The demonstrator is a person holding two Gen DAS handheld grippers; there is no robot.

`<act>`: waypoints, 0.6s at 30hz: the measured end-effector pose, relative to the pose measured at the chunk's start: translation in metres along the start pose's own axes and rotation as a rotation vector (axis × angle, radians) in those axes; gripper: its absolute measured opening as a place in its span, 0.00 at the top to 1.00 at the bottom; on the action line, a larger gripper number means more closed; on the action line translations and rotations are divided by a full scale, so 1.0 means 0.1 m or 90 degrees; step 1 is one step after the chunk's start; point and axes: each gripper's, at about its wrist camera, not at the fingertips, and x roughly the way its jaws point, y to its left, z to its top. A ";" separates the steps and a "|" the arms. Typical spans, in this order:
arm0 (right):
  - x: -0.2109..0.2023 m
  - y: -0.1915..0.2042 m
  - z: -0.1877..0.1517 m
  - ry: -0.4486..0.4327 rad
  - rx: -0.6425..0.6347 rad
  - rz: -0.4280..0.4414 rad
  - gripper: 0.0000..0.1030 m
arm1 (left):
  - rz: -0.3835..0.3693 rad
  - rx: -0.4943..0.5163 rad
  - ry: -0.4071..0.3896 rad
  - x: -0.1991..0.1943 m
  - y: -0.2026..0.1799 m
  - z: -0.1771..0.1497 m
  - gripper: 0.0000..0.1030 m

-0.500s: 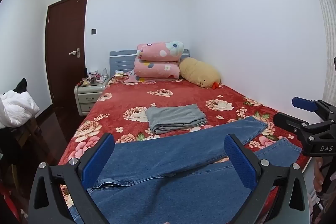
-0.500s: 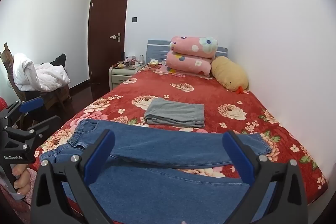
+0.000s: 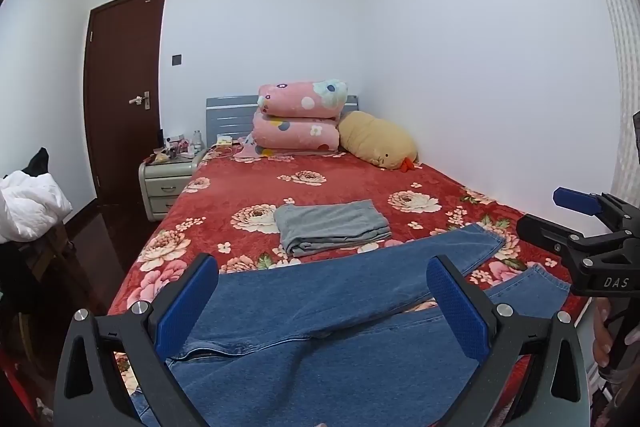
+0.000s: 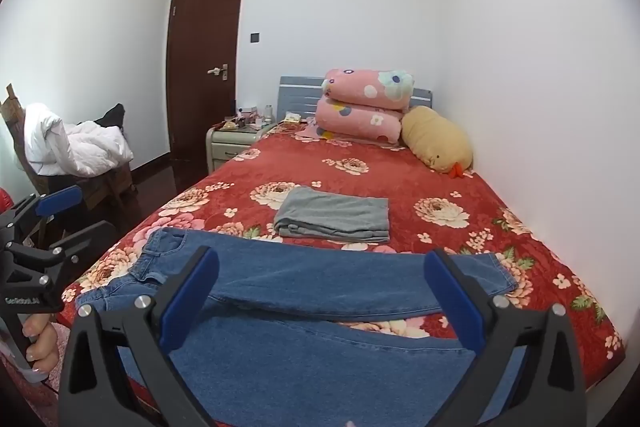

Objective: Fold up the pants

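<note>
- The left gripper was held above the near edge of the bed, its blue-padded fingers spread wide with nothing between them.
- The right gripper was likewise held with its jaws spread and empty over the same near edge; each tool was caught at the margin of the other's view.
- The jeans were laid across the near end of the bed, waistband toward the near left corner and hems toward the wall side, the two legs parted into a narrow V with bedspread showing between them.
- A folded grey garment was seen near the middle of the bed, just beyond the jeans.
- Two pink rolled quilts were stacked at the headboard, a yellow plush toy beside them against the wall.
- A nightstand was pictured at the bed's far left corner.
</note>
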 end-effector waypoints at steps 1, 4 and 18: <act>0.04 0.00 0.02 0.003 0.002 0.003 0.00 | 0.000 0.001 0.000 0.00 0.00 0.01 0.00; 0.03 0.03 0.00 0.001 0.002 -0.001 0.00 | 0.002 0.005 0.000 -0.01 -0.01 0.01 0.00; 0.05 -0.02 0.01 0.001 0.007 0.008 0.00 | -0.006 0.005 -0.006 -0.04 -0.05 0.04 0.00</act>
